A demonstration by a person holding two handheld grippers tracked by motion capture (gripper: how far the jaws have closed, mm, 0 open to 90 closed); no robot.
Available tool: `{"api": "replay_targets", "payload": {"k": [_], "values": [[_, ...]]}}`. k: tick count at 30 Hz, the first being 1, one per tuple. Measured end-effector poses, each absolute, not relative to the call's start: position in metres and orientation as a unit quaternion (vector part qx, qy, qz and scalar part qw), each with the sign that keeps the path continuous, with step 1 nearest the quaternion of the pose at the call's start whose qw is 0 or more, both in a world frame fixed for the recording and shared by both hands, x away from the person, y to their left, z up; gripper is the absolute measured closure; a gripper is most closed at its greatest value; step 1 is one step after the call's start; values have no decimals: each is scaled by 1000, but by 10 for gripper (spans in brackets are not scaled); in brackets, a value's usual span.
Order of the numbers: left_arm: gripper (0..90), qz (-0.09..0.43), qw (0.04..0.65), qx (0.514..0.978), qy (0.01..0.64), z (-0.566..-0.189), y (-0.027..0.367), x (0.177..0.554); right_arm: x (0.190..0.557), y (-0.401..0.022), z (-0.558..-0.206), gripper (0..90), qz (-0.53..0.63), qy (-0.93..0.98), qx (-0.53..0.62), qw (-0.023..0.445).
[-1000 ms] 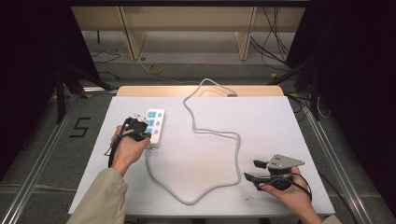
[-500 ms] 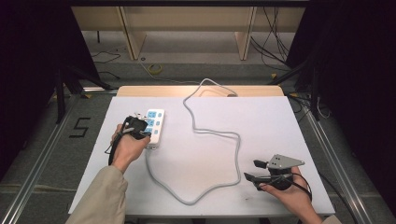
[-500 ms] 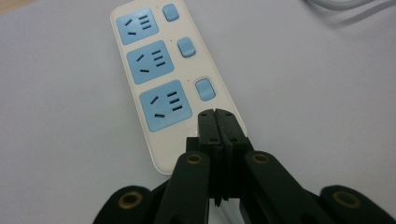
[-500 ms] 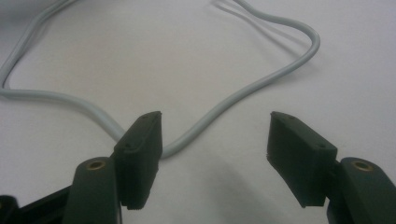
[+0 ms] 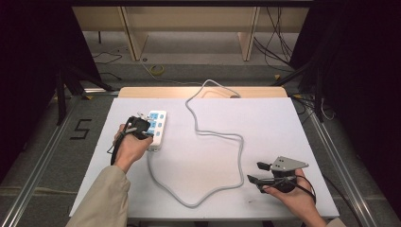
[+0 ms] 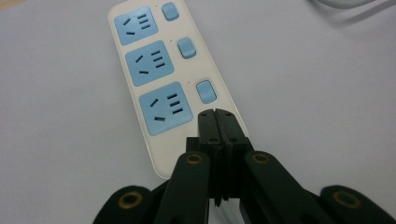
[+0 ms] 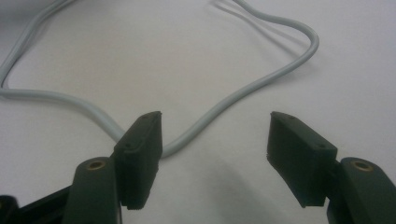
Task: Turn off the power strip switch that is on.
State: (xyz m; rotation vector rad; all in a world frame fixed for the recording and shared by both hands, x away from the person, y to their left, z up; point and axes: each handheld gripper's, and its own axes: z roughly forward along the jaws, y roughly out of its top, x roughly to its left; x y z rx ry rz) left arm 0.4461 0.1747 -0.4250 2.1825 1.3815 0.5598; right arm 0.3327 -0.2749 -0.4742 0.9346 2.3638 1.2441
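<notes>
A white power strip [image 5: 157,127] with three blue sockets and three blue switches lies at the left of the white table [image 5: 274,127]. My left gripper [image 5: 147,135] is shut with nothing between its jaws. In the left gripper view its closed tips [image 6: 216,114] sit over the strip [image 6: 159,84], just short of the nearest switch [image 6: 206,91]; I cannot tell whether they touch it. The strip's grey cable [image 5: 222,135] loops across the table. My right gripper [image 5: 255,172] rests open at the front right, with the cable [image 7: 243,93] lying beyond its jaws [image 7: 215,123].
A wooden board [image 5: 156,91] runs along the table's far edge, where the cable leaves. Metal rails [image 5: 331,151] flank the table. The floor at the left bears a marked "5" [image 5: 81,128], and loose cables [image 5: 156,70] lie on the floor behind.
</notes>
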Motion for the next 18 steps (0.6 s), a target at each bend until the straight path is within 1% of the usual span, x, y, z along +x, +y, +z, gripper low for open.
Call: {"api": "replay_targets", "payload": {"k": [18], "values": [[896,199,237,804,508,-424,173,455,333,-276,-474,366,434,825,327,156]]}}
